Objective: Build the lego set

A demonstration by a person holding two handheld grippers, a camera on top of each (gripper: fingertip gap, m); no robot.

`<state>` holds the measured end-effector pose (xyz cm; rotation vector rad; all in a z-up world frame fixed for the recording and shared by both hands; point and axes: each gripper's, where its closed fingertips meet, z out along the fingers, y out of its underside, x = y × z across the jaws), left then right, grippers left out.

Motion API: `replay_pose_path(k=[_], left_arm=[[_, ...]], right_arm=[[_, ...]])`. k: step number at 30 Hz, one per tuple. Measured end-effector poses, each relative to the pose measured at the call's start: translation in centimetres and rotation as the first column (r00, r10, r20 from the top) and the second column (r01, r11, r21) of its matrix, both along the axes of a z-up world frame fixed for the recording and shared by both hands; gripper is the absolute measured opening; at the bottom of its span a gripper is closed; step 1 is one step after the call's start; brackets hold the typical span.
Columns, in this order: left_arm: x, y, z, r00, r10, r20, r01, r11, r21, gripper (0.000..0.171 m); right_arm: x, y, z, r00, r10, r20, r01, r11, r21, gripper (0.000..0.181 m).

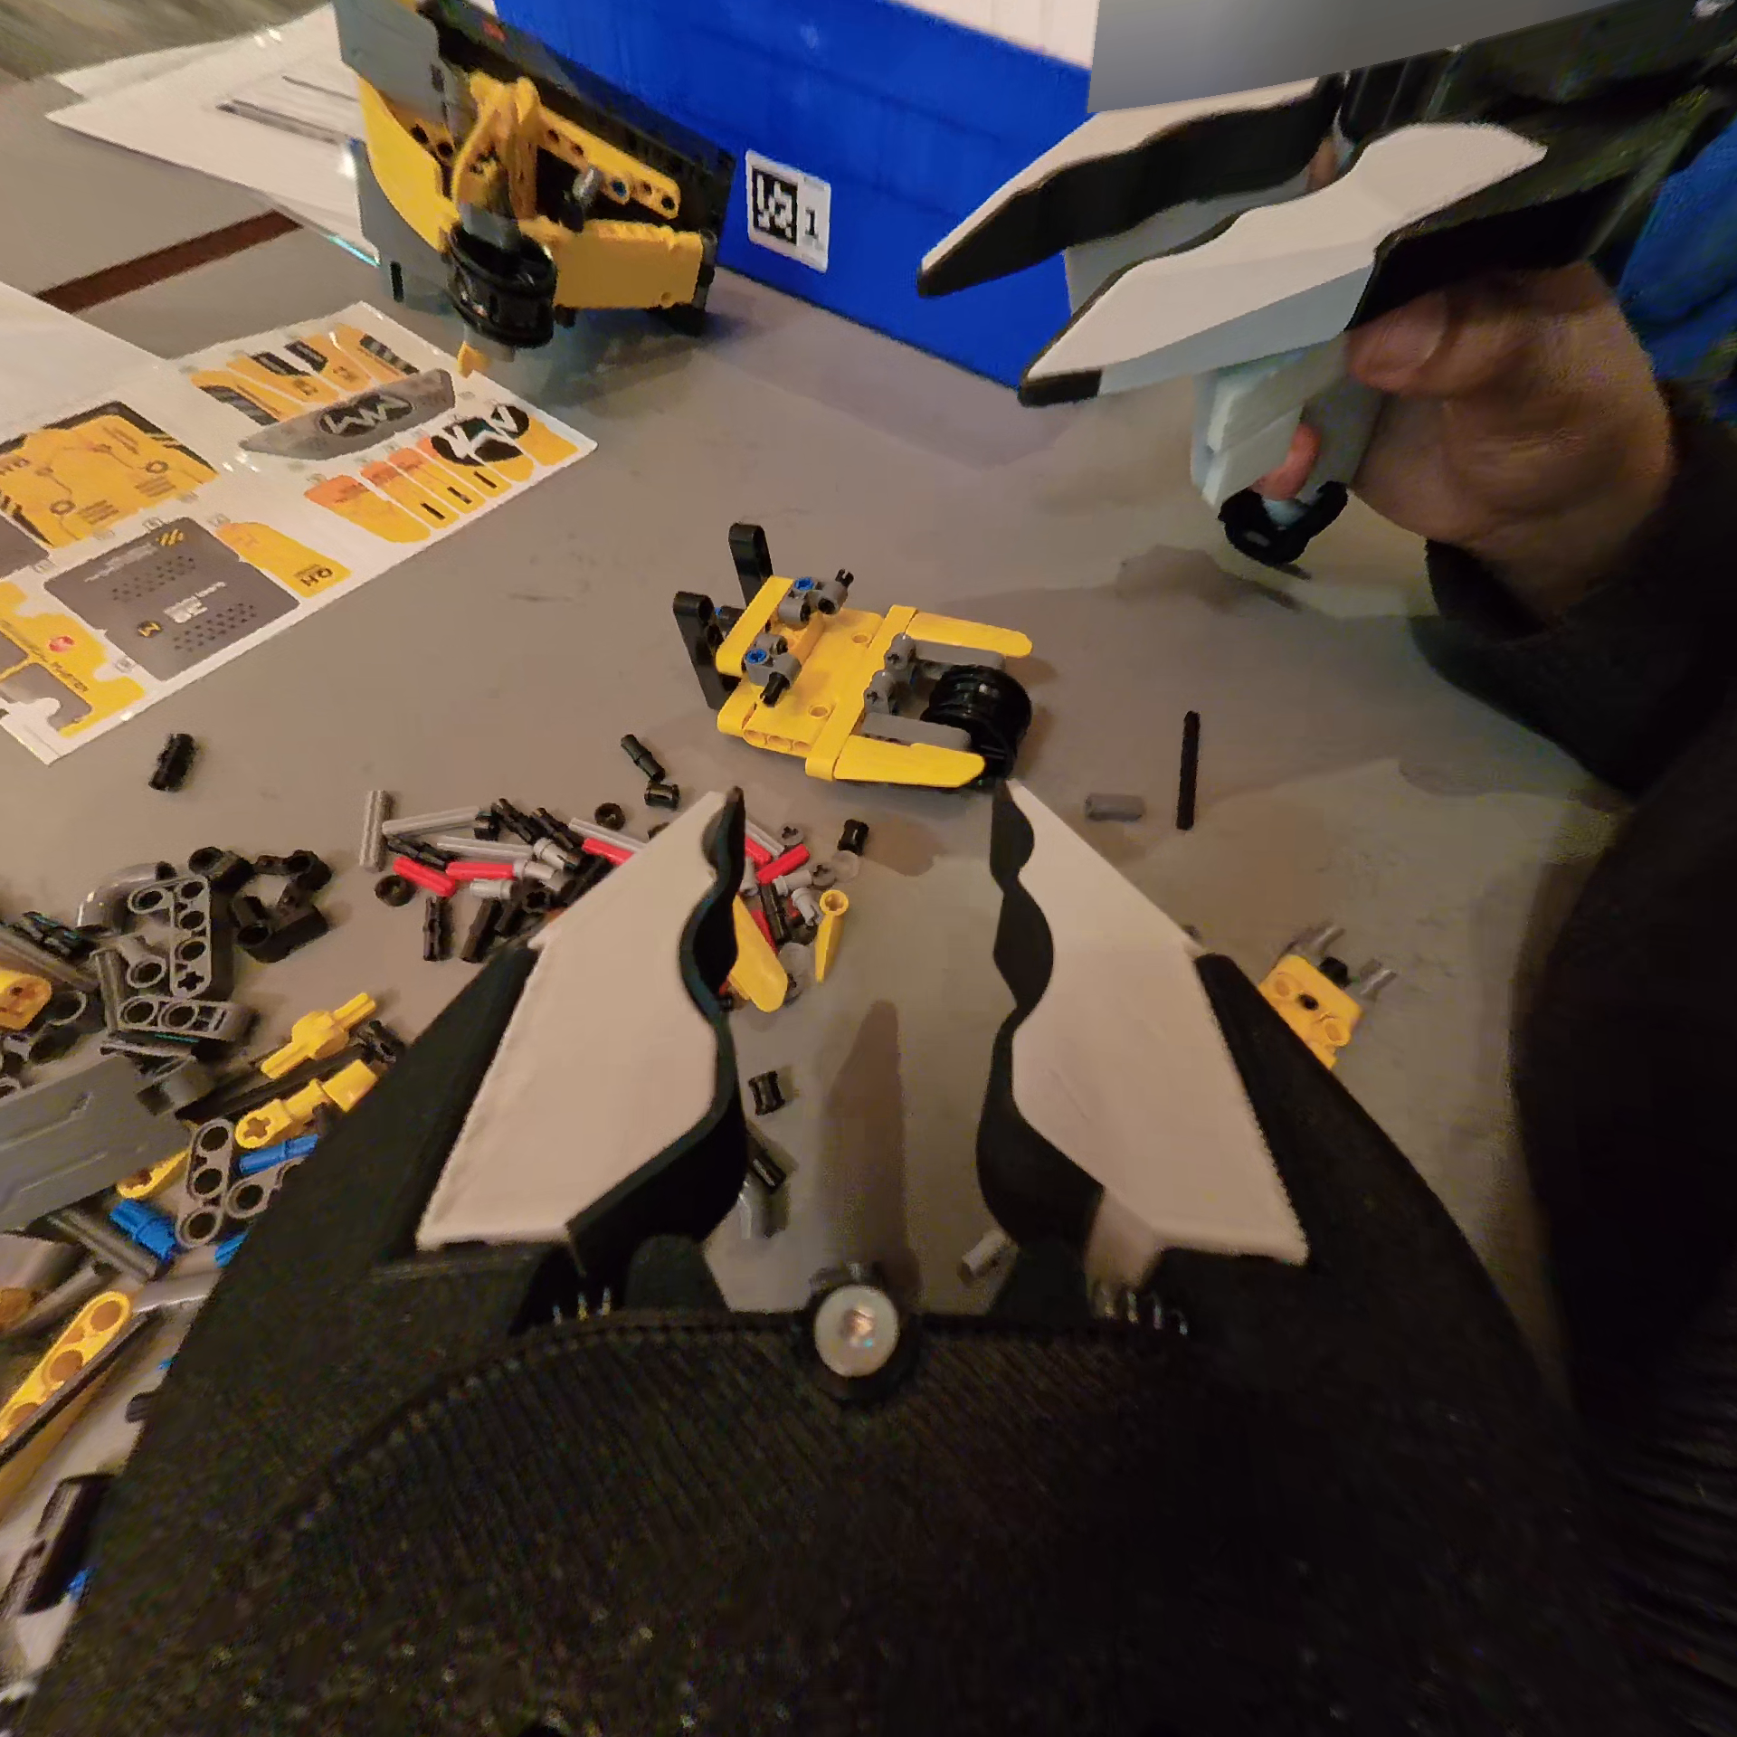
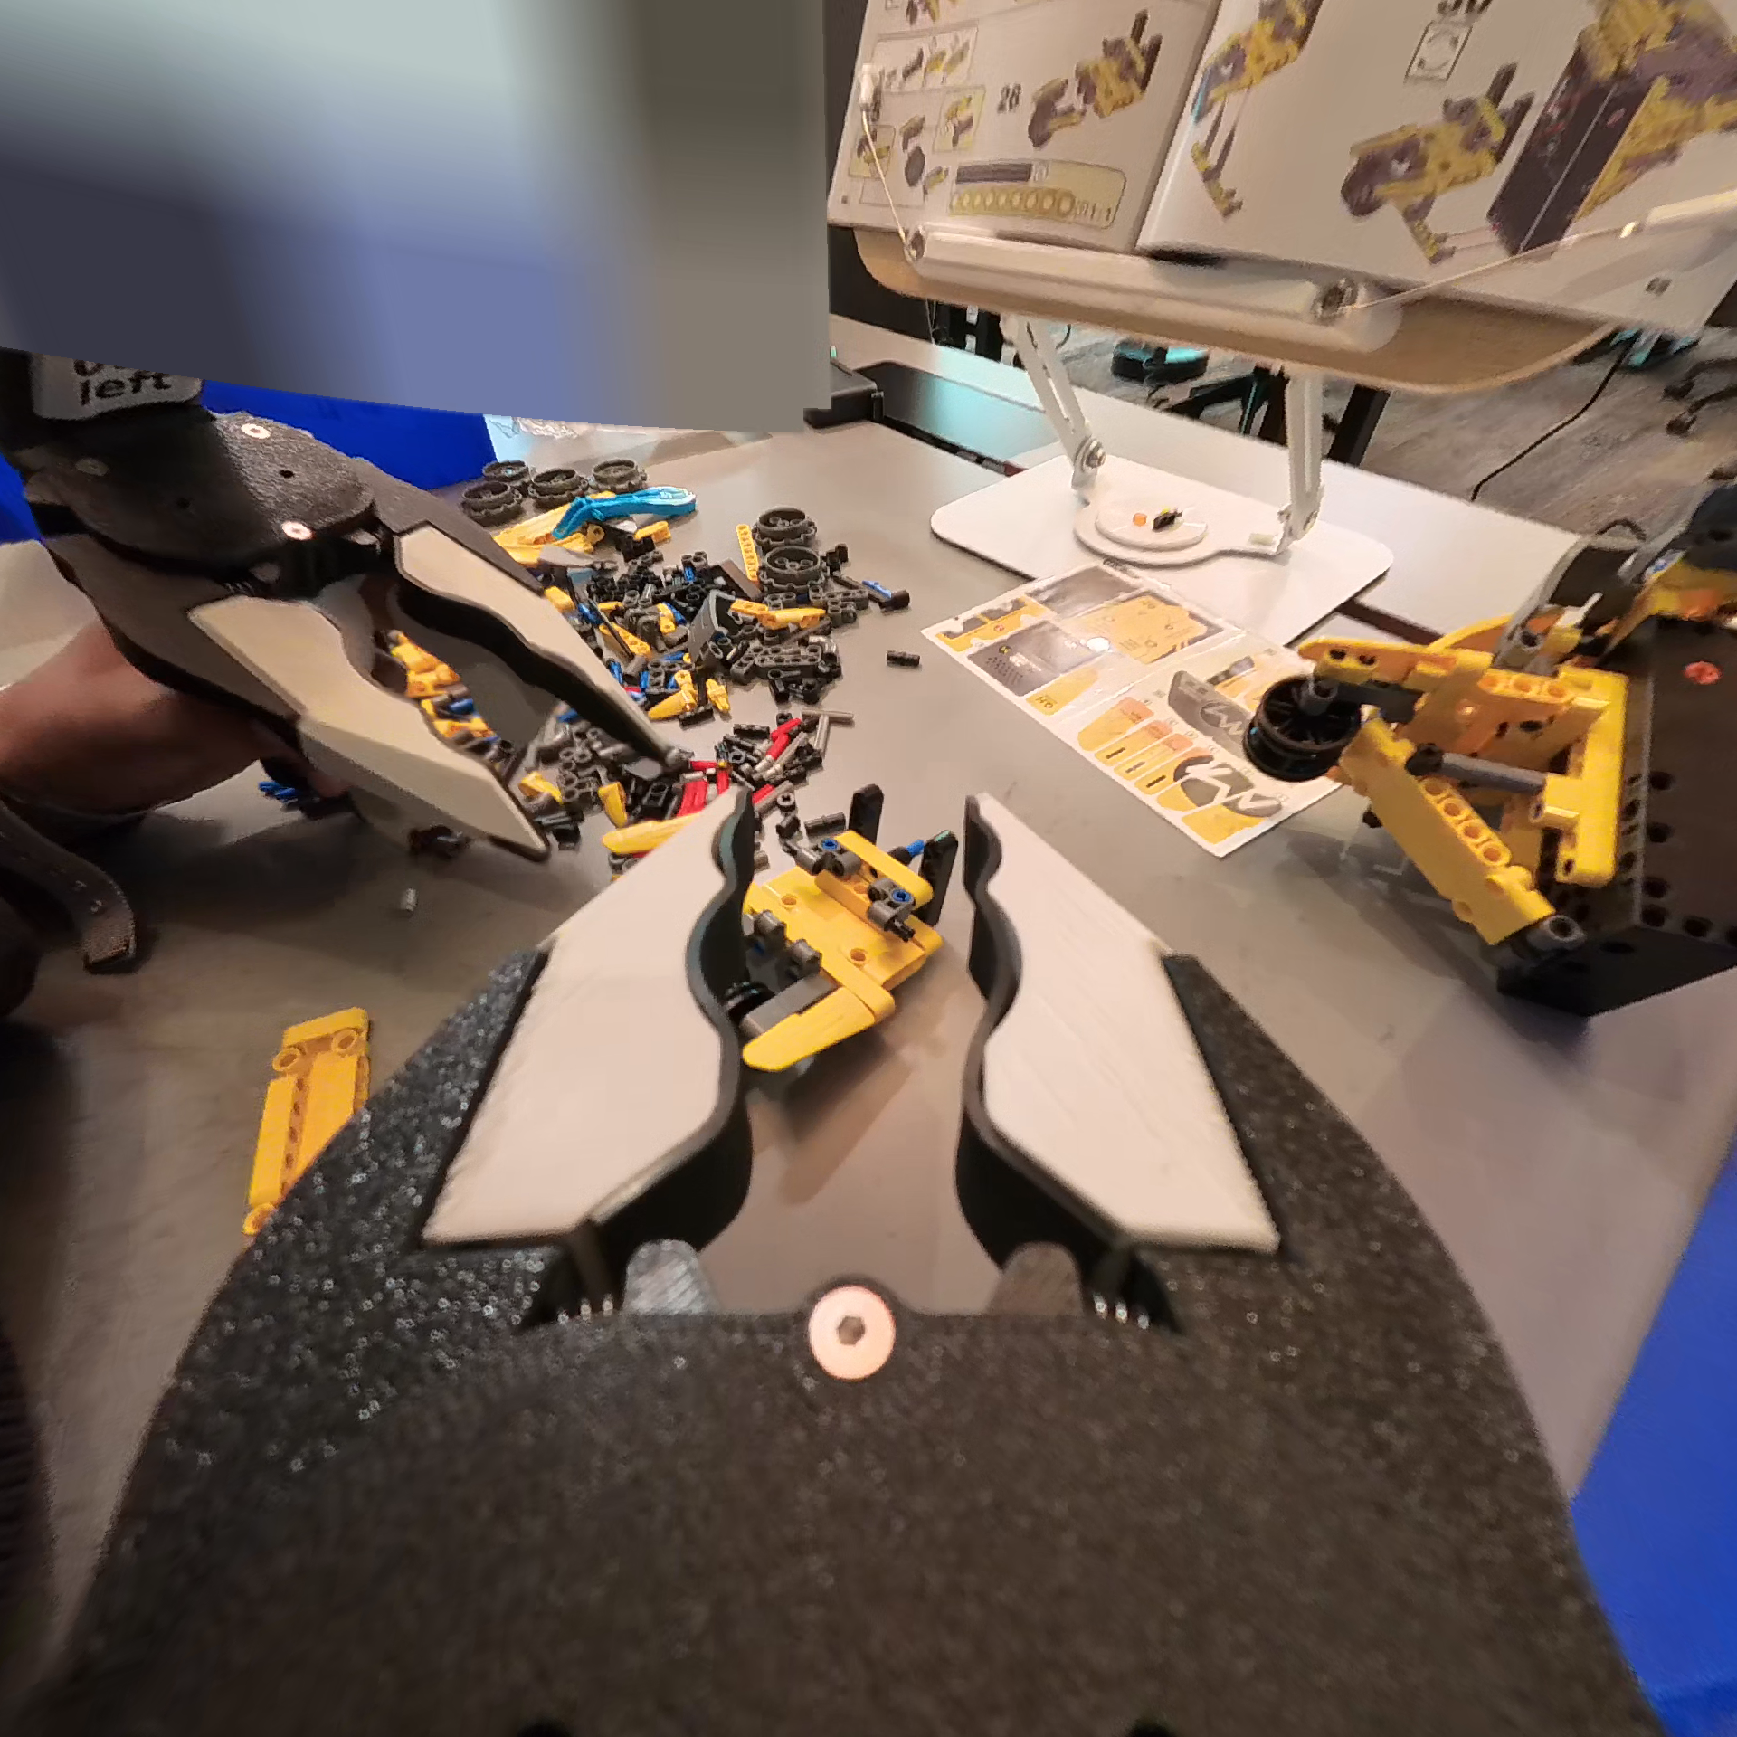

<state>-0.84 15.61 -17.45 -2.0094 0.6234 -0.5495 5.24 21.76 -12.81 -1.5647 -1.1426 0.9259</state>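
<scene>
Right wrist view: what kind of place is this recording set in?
Probably a workbench or office desk used for building a toy brick model. A grey table carries a heap of loose building pieces, a sticker sheet, and an instruction booklet propped on a white stand.

Both tools are built the same way. The left gripper (image 1: 860,799) has two wide fingers (image 1: 602,1015) with light grey outer faces and black wavy inner edges. They are fixed on a black base of rough, grainy texture, and one silver screw (image 1: 853,1333) is set in the middle of it. On the right gripper (image 2: 857,810) the same grey fingers (image 2: 1100,1034), speckled black base and a pale hex screw (image 2: 851,1333) are seen. A light grey handle (image 1: 1288,423) with a black ring at its end is carried under the right gripper. Dark sleeves (image 1: 1617,658) are worn by the person.
</scene>
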Motion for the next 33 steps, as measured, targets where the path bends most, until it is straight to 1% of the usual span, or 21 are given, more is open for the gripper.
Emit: replay_pose_path(k=[6,10,15,21,25,27,30,31,32,33], left_arm=[[-0.8,-0.5,3.2,0.997,0.032,0.069,-0.04,0.993,0.113,0.05],[-1.3,-1.1,5.0,0.988,0.039,0.148,-0.066,0.981,0.181,0.046],[-1.1,-1.6,5.3,0.977,0.018,0.21,-0.055,0.984,0.169,0.046],[-1.1,-1.4,4.8,0.986,0.037,0.164,-0.065,0.983,0.17,0.046],[-1.7,-1.2,4.9,0.987,0.065,0.147,-0.093,0.977,0.191,0.045],[-2.7,-0.9,5.2,0.984,0.112,0.14,-0.14,0.967,0.211,0.034],[-5.5,-0.7,5.3,0.972,0.219,0.083,-0.233,0.941,0.247,0.028],[-6.7,-0.8,5.1,0.967,0.251,0.047,-0.255,0.932,0.256,0.017],[-7.7,-0.9,4.8,0.962,0.274,0.007,-0.266,0.929,0.259,0.0],[-9.0,-1.0,4.4,0.951,0.308,-0.03,-0.291,0.922,0.255,0.0]], right_arm=[[0.1,-0.4,1.2,1.0,-0.014,-0.009,0.015,0.997,0.075,0.044],[0.2,-0.4,1.3,1.0,-0.026,0.005,0.025,0.994,0.111,0.043],[0.2,-0.6,1.8,1.0,-0.026,-0.008,0.026,0.991,0.131,0.043],[0.6,-0.7,2.8,0.999,-0.035,-0.037,0.04,0.987,0.156,0.043],[0.6,-1.0,3.1,0.998,-0.022,-0.051,0.03,0.988,0.152,0.043],[0.6,-1.3,3.4,0.998,-0.018,-0.054,0.027,0.986,0.165,0.043],[0.6,-1.5,3.7,0.998,-0.019,-0.052,0.029,0.982,0.187,0.044],[0.7,-1.5,3.8,0.998,-0.02,-0.054,0.03,0.981,0.192,0.044],[0.7,-1.5,3.9,0.998,-0.02,-0.057,0.031,0.981,0.194,0.044],[0.7,-1.5,3.9,0.998,-0.02,-0.06,0.031,0.981,0.192,0.044]])
